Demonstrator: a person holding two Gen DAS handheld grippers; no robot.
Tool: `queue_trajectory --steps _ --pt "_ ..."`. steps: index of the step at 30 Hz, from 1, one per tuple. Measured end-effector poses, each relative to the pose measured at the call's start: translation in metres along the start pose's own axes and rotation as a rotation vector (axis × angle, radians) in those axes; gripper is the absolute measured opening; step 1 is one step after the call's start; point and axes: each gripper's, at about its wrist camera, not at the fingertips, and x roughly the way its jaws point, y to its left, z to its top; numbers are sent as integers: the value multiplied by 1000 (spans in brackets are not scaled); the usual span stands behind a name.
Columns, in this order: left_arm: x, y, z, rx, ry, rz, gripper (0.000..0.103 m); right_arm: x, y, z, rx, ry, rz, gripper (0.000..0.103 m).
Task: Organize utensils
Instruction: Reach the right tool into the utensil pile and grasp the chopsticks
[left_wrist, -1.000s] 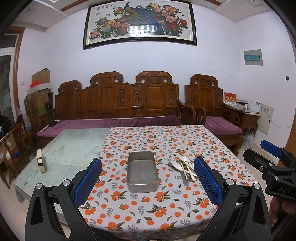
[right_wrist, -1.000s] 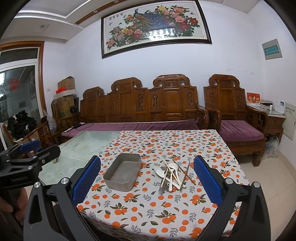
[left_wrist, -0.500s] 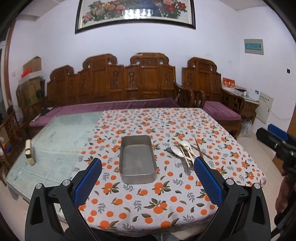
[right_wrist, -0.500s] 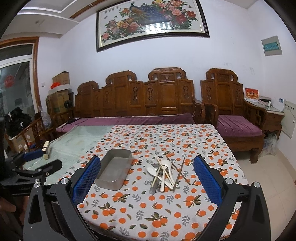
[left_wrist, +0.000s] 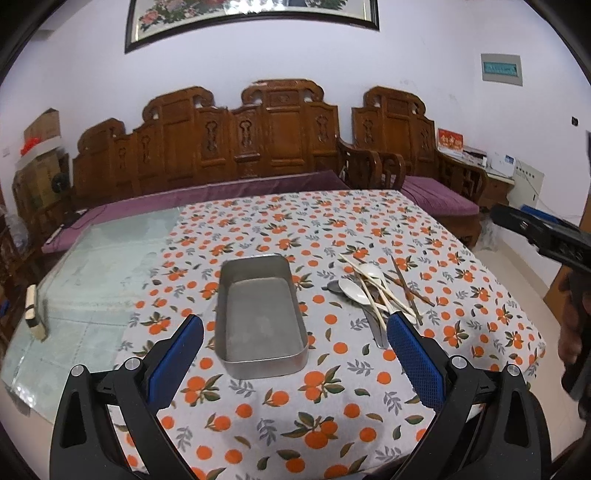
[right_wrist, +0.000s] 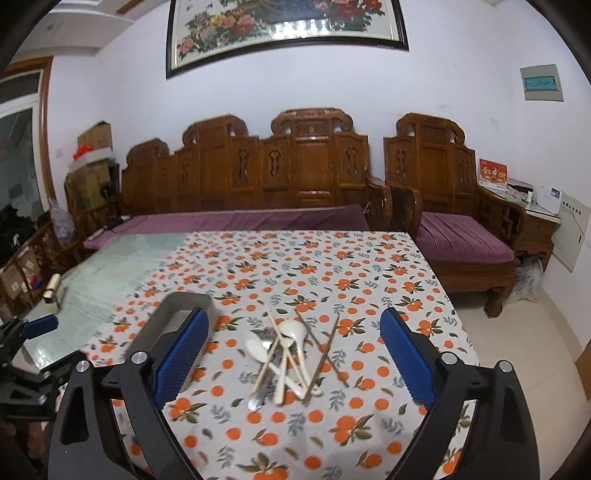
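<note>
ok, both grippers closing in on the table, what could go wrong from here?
1. The utensils lie crossed in one pile: a pinch by the right gripper, whose jaws are closing with nothing gripped, may drag several or flick chopsticks away.
2. The tin is light-looking on loose cloth; the left gripper could nudge it.

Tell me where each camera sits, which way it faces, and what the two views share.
Left wrist: on the left gripper, angled down over the metal tray; its own open jaws frame the view, with the other gripper and a hand at the right edge.
Right wrist: on the right gripper, aimed at the utensil pile; its jaws are closing, nothing between them.
Shared: tray, utensil pile, orange-print tablecloth, wooden sofa.
</note>
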Motion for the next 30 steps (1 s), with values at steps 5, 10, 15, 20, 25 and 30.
queue_trajectory --steps 5,10,15,20,25,30 --pt "22 -8 1 25 41 -28 96 46 -8 2 -64 89 -17 93" --pt "38 -18 2 47 65 -52 96 81 -18 -18 -149 160 -36 90" --pt "61 -29 3 65 118 -75 96 104 -27 -48 -159 231 25 72" --pt "89 -42 3 58 166 -128 96 119 -37 -69 -116 290 65 62" --pt "130 -56 2 24 228 -166 89 130 -51 -74 -59 311 78 58" --pt "169 -76 -3 41 286 -172 69 137 -63 -82 -32 342 67 51"
